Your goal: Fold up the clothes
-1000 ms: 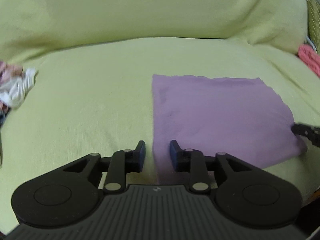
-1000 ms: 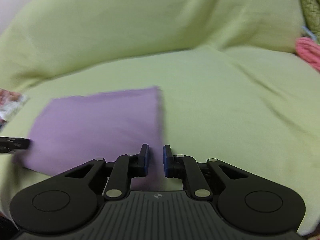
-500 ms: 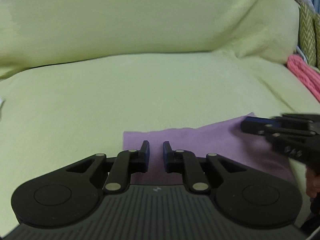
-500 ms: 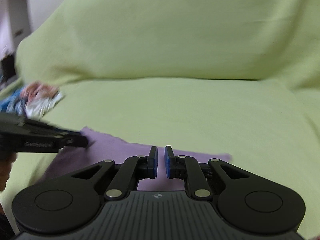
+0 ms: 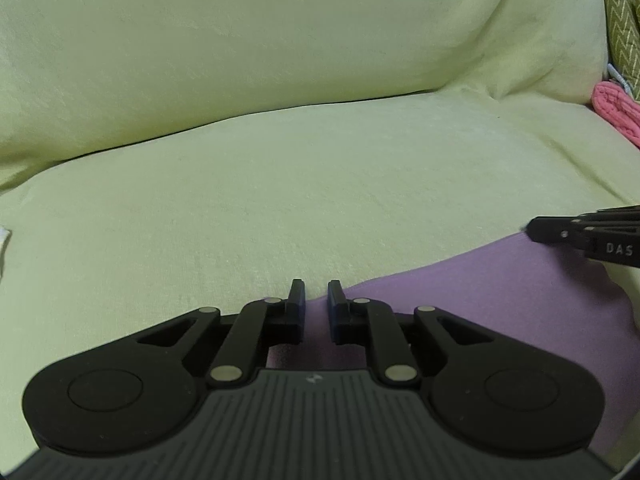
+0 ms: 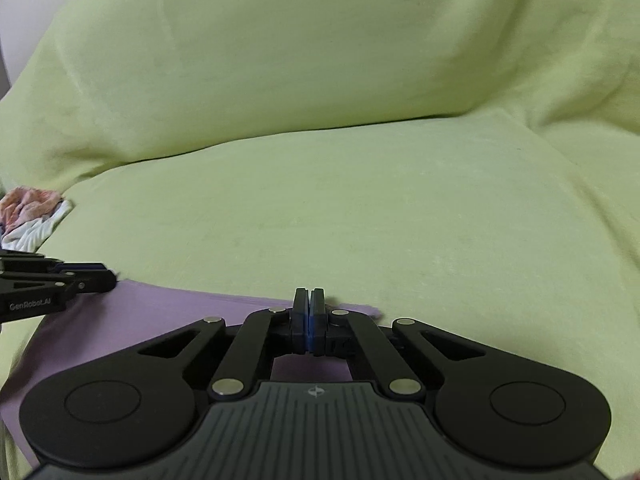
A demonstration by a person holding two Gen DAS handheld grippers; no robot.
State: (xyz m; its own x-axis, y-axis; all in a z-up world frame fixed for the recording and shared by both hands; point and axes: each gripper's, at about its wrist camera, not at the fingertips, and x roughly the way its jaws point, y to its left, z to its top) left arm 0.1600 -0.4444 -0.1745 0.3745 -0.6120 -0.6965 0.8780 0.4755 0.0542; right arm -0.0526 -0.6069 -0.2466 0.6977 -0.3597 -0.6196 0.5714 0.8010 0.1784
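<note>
Through the left wrist camera I see my left gripper (image 5: pixel 316 292) over the far left corner of the purple cloth (image 5: pixel 480 292), jaws a narrow gap apart, nothing visibly pinched. The cloth lies flat on the near green sofa seat (image 5: pixel 280 200).

Through the right wrist camera my right gripper (image 6: pixel 309 304) is fully closed at the cloth's (image 6: pixel 120 324) far edge; I cannot tell whether fabric is caught.
</note>
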